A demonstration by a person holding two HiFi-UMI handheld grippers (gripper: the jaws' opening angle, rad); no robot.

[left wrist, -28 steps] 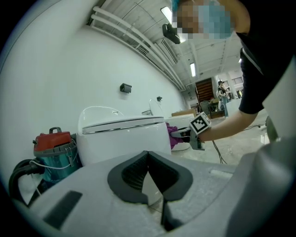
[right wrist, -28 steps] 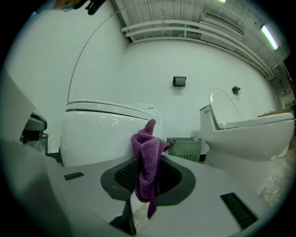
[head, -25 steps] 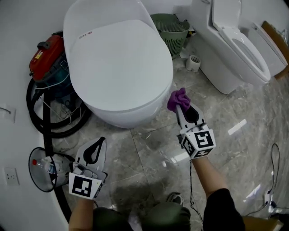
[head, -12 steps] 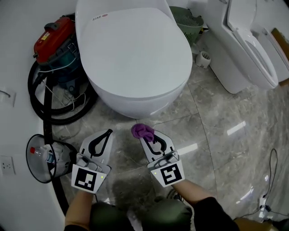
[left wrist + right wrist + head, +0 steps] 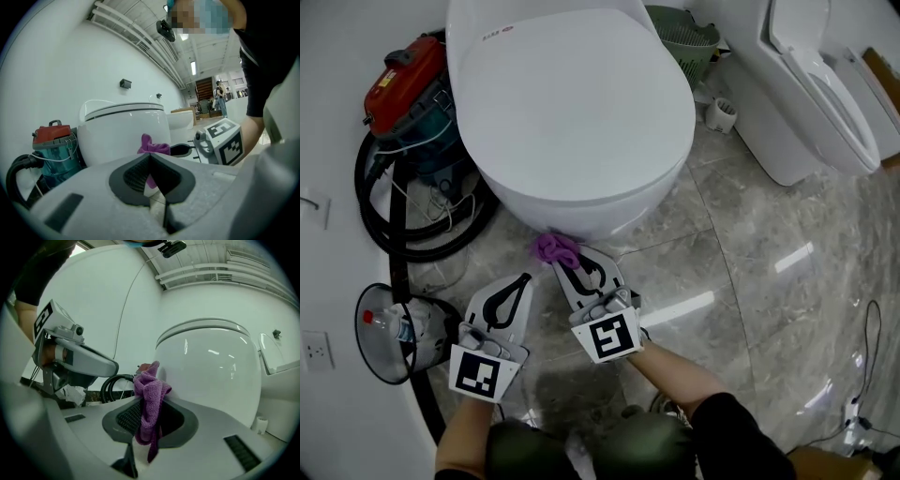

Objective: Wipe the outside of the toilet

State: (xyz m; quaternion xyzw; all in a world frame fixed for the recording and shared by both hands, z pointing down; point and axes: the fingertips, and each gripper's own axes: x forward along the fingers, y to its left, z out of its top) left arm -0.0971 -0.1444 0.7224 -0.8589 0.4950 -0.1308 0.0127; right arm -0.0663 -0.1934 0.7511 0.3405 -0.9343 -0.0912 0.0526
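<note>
Right gripper view, unlike head view, shows right tongs (image 5: pixel 150 420) pinching bunched purple cloth (image 5: pixel 150 392) near glossy white toilet (image 5: pixel 211 376); left tongs (image 5: pixel 151 161) closed, empty.

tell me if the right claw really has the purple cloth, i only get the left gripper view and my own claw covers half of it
Observer: Yes. In the right gripper view the purple cloth is pinched between the jaws of the right claw, bunched above them with a tail hanging below.
Operator: is it on the toilet yet
Observer: In the head view it sits at the lower front curve of the toilet, just left of centre. I can't tell whether it touches.
Operator: where's my left claw next to all that
Observer: The left claw hangs over the floor tiles, to the left of the right one and short of the bowl.
</note>
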